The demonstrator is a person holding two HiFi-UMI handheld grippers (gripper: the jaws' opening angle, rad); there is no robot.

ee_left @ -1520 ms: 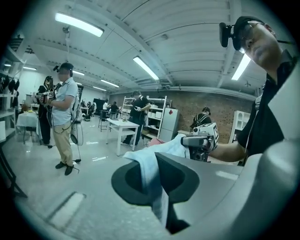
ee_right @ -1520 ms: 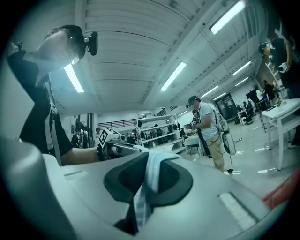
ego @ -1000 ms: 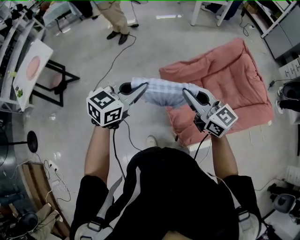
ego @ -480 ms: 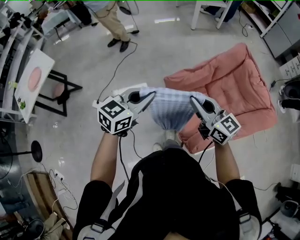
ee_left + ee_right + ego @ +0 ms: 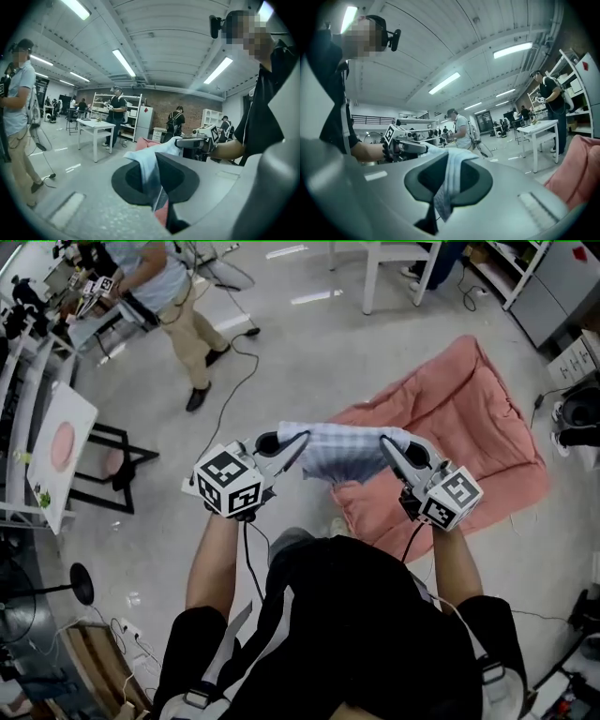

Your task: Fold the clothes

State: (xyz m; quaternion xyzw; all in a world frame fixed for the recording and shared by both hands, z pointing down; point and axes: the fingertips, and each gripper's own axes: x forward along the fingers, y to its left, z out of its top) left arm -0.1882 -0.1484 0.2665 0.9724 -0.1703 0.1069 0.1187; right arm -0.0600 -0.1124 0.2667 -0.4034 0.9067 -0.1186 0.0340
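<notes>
A pale blue checked garment [image 5: 345, 451] hangs stretched between my two grippers, held up in the air above the floor. My left gripper [image 5: 302, 440] is shut on its left edge; the cloth [image 5: 149, 169] runs down between the jaws in the left gripper view. The right gripper [image 5: 382, 441] is shut on the garment's right edge, where a fold of cloth [image 5: 449, 183] is pinched between the jaws. The two grippers face each other at about the same height.
A pink padded mat [image 5: 469, 427] lies on the floor right of and under the garment. A person [image 5: 164, 296] stands at the upper left by a bench. A white board on a black stand [image 5: 61, 446] is at the left. Cables [image 5: 230, 395] trail across the floor.
The garment has bunched shorter and hangs less low than half a second ago. The view has shifted, so the mat sits more to the right and a person has come into view at upper left.
</notes>
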